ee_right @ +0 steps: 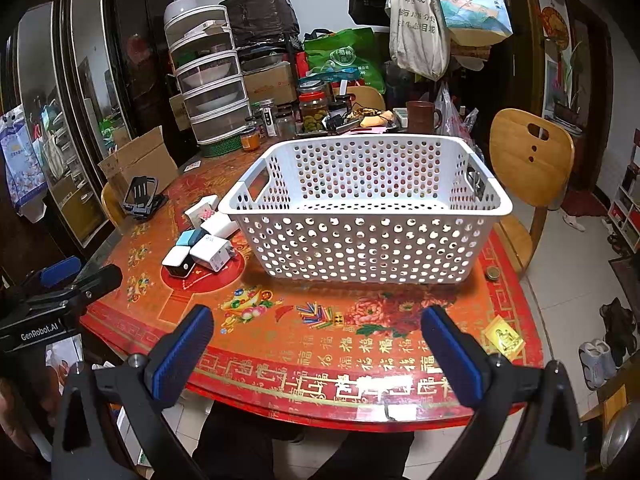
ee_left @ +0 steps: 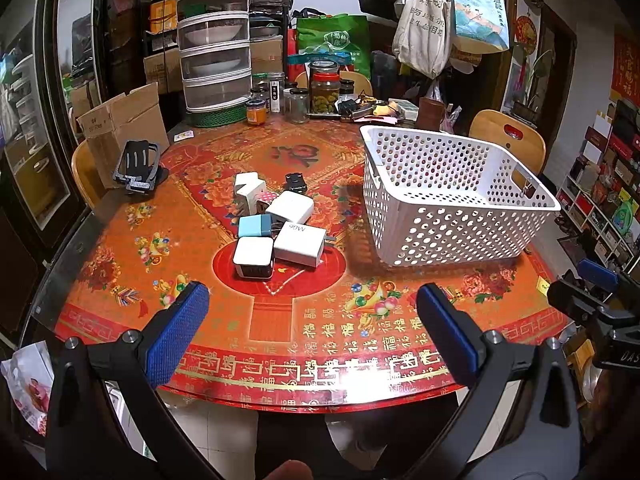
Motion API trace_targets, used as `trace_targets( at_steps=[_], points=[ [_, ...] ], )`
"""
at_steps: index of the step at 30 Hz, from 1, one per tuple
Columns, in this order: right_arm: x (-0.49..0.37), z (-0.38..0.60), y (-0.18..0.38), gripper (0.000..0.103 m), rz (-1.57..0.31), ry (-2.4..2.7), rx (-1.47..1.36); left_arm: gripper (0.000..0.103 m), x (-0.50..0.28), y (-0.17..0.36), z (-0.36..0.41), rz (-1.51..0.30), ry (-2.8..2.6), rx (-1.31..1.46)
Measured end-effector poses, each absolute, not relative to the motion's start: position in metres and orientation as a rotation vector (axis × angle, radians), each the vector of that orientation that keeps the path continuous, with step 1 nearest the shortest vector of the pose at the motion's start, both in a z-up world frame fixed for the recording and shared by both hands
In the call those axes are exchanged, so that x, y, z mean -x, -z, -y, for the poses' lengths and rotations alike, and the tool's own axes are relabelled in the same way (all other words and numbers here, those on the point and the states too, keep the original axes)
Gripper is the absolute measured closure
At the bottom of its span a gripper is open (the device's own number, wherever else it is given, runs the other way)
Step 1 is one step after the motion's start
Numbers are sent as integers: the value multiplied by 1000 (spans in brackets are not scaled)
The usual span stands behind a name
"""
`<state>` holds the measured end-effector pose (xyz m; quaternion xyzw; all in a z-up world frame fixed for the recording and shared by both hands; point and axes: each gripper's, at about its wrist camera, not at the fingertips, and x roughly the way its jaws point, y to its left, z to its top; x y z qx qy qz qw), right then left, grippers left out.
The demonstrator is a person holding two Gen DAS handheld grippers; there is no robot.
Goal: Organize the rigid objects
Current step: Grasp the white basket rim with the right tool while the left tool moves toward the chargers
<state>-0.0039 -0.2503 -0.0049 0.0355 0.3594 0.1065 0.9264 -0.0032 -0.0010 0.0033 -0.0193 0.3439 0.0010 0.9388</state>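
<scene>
Chargers, smooth hard plastic blocks, huddle touching mid-table; from the left wrist view, the left gripper, spread wide and empty at the near edge, could nudge neighbours when picking one. Right wrist view: right gripper likewise spread, empty, facing the perforated white basket, light enough to slide.

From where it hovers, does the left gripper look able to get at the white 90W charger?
Probably yes. The left gripper is open and faces the 90W charger over bare tablecloth; neighbouring chargers crowd its left and far sides, the basket stands clear.
</scene>
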Motion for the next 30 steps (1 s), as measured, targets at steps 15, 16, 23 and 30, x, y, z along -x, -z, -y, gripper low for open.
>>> trace_targets(
  at_steps=[15,16,23,30],
  points=[
    [5,260,-2,0,-675,-217,-46,0,4,-11,-5,-587,-51,19],
    [6,267,-5,0,-646,-237,-59,0,4,-11,-9,-575,-65,16],
    [-55,382,-20,0,-564,-50,-128,1,-48,18,-54,-650,-142,-21],
    [-151,441,26,11,-883,-51,-185,1,-89,77,-96,-830,-111,97]
  ],
)
